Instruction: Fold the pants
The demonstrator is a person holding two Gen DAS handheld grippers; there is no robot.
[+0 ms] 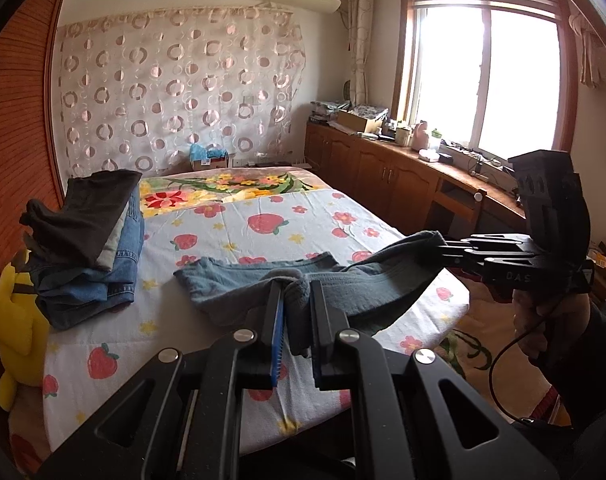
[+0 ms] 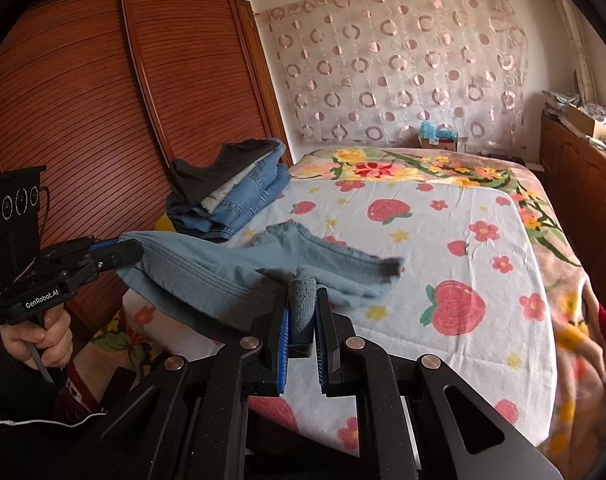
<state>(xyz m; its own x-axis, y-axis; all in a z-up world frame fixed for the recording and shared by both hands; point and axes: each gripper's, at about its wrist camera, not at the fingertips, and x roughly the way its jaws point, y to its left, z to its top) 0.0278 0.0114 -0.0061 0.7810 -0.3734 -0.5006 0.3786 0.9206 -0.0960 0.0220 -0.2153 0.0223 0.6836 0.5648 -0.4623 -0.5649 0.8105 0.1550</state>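
Grey-blue pants (image 1: 243, 280) hang between both grippers above the near edge of the bed, their far end resting on the strawberry sheet (image 1: 231, 236). My left gripper (image 1: 297, 292) is shut on a bunched edge of the pants. My right gripper (image 2: 302, 296) is shut on the other bunched edge. The pants also show in the right wrist view (image 2: 223, 268). In the left wrist view the right gripper (image 1: 443, 250) shows at the right; in the right wrist view the left gripper (image 2: 131, 250) shows at the left.
A stack of folded jeans and dark clothes (image 1: 91, 240) sits on the bed's left side, next to a yellow plush toy (image 1: 15, 320). A wooden wardrobe (image 2: 103, 100) stands left of the bed. Wooden cabinets (image 1: 383, 168) with clutter run under the window.
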